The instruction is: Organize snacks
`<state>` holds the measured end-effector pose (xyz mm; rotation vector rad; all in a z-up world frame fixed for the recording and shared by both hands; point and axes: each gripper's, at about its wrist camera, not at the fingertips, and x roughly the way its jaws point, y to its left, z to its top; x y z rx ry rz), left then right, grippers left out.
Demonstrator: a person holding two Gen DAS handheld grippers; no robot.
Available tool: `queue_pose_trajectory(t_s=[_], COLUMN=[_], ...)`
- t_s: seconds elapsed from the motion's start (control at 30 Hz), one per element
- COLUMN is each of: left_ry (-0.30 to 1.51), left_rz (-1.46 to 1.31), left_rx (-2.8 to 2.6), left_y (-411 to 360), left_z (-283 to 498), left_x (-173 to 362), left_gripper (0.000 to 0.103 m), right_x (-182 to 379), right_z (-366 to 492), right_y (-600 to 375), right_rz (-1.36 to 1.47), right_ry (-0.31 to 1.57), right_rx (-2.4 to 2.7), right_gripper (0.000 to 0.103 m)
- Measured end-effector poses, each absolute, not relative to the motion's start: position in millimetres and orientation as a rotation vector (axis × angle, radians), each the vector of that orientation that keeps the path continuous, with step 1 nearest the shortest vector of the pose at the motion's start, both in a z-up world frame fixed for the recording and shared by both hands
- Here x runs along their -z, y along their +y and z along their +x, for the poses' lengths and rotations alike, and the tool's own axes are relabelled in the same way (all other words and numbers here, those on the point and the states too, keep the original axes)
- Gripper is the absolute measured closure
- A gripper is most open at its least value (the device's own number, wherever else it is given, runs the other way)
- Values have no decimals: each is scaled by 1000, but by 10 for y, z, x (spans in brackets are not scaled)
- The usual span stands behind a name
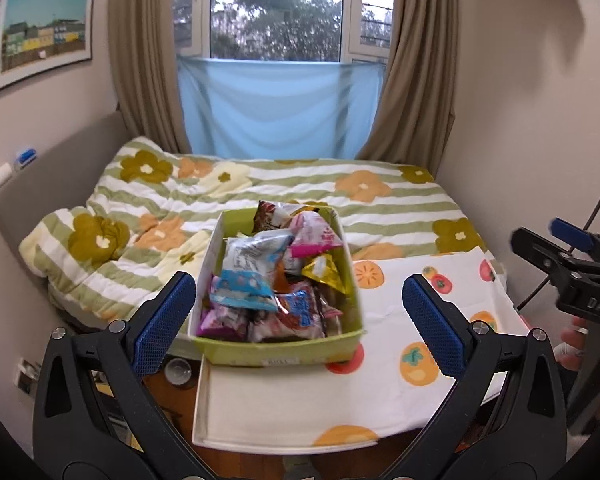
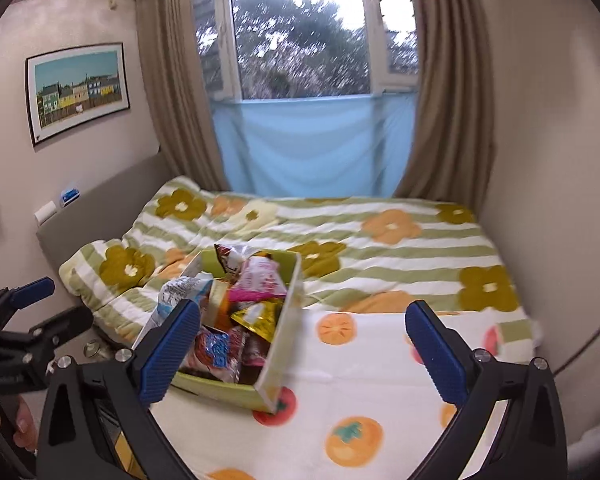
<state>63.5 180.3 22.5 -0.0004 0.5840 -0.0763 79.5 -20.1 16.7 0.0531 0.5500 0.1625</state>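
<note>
The snack packets [image 1: 274, 276] lie heaped in a green box [image 1: 276, 350], piled above its rim: a pale blue-and-silver bag on top, a pink one at about two o'clock from it, a gold triangular packet at four o'clock, red and purple wrappers toward the near wall. They are jumbled, not sorted in rows. This fits either a box freshly filled from loose packets or one waiting to be emptied and arranged, and the pictures do not settle which.

The box stands on a white cloth printed with orange persimmons [image 1: 420, 308] spread over a flat board at the near side of the bed (probably so the box has a level seat instead of the soft quilt). A shallow white tray or lid [image 1: 236, 408] shows at six o'clock from the box, with nothing seen in it. The striped flower quilt [image 1: 160, 208] runs off toward twelve o'clock, up to the window.

The left gripper [image 1: 296, 312] hangs before the box, its jaws spread wide with nothing between them; the box sits in the gap but clear of both pads. The right gripper [image 2: 312, 348] is likewise wide apart and holds nothing, the box at its ten o'clock behind the left pad.
</note>
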Motion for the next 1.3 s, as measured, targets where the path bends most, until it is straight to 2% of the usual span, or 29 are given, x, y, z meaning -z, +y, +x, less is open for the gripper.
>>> queue_pose_trajectory(t_s=[0.43, 1.3], left_ry=[555, 532], left_rz=[20, 25], left_rx=[89, 76], left_y=[1418, 1248], left_z=[-145, -292], left_x=[-87, -105], left_gripper=[1, 1], right_x=[34, -15], right_z=[-154, -366], right_y=[-588, -678], right_rz=[35, 23], right_ry=[574, 543], right_rx=[-1, 33], right_gripper=[1, 1])
